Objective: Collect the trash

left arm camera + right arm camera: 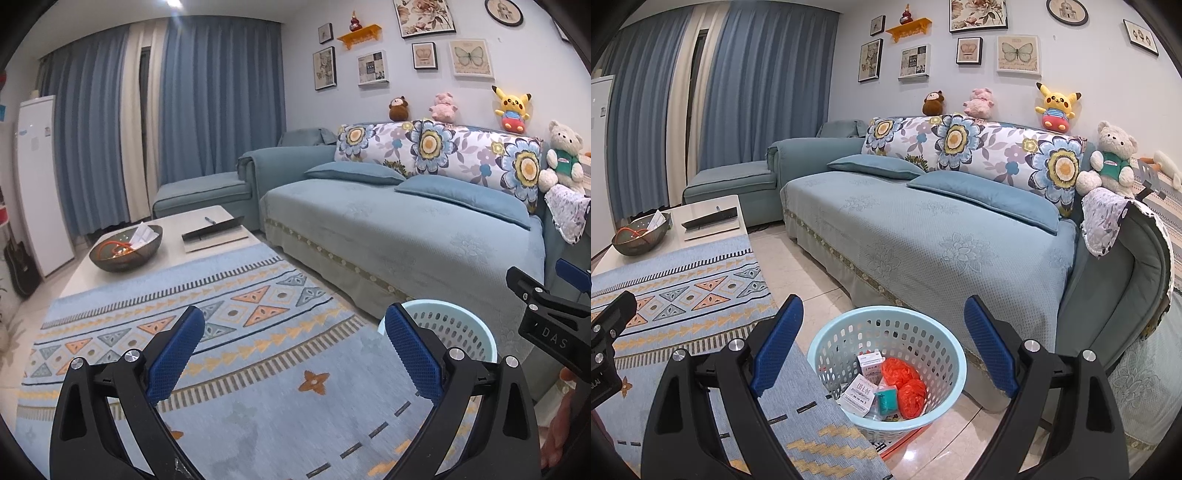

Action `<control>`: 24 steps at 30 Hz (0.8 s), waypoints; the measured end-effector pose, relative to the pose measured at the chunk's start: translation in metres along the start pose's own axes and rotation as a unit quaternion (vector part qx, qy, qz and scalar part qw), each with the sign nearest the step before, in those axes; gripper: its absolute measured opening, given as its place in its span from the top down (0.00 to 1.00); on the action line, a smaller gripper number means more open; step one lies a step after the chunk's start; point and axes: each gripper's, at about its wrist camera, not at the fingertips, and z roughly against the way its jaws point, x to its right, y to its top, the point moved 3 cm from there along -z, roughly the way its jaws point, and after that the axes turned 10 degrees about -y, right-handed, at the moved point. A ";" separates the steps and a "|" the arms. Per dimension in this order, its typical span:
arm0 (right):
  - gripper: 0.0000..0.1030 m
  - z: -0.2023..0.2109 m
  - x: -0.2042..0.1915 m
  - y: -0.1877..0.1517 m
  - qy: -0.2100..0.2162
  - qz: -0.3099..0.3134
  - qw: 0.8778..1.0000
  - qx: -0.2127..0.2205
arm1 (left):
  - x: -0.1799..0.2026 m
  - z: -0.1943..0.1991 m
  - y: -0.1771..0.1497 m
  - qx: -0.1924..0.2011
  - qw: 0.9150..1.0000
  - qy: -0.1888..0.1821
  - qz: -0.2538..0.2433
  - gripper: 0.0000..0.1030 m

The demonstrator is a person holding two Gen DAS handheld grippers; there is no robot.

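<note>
Both claws gape wide, holding nothing. The left claw (295, 354) hangs over the flat-woven patterned rug (236, 369); open rug runs toward 11 o'clock. The right claw (882, 347) hangs over a round, perforated pale-blue plastic basket (849, 332) on glossy floor tile, at the rug's edge and close to the sofa (923, 236) skirt. Only the right view shows its load: small cartons (858, 393) and crumpled orange plastic (910, 397). Farther, at 10 o'clock, a white table (122, 273) carries a dark bowl (122, 258).
</note>
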 end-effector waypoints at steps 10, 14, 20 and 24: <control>0.18 0.000 0.000 0.000 0.001 0.000 1.000 -0.001 | 0.000 0.001 -0.001 0.000 1.000 -0.001 -0.002 0.08; 0.18 -0.001 0.000 0.000 0.002 -0.001 1.000 -0.003 | 0.000 0.001 -0.001 0.001 1.000 -0.002 -0.007 0.08; 0.18 -0.003 0.000 -0.001 0.004 -0.001 1.000 -0.005 | 0.001 0.002 -0.002 0.005 1.000 -0.007 -0.015 0.08; 0.18 -0.003 0.000 -0.001 0.004 -0.001 1.000 -0.006 | 0.003 0.003 -0.002 0.006 1.000 0.000 -0.030 0.08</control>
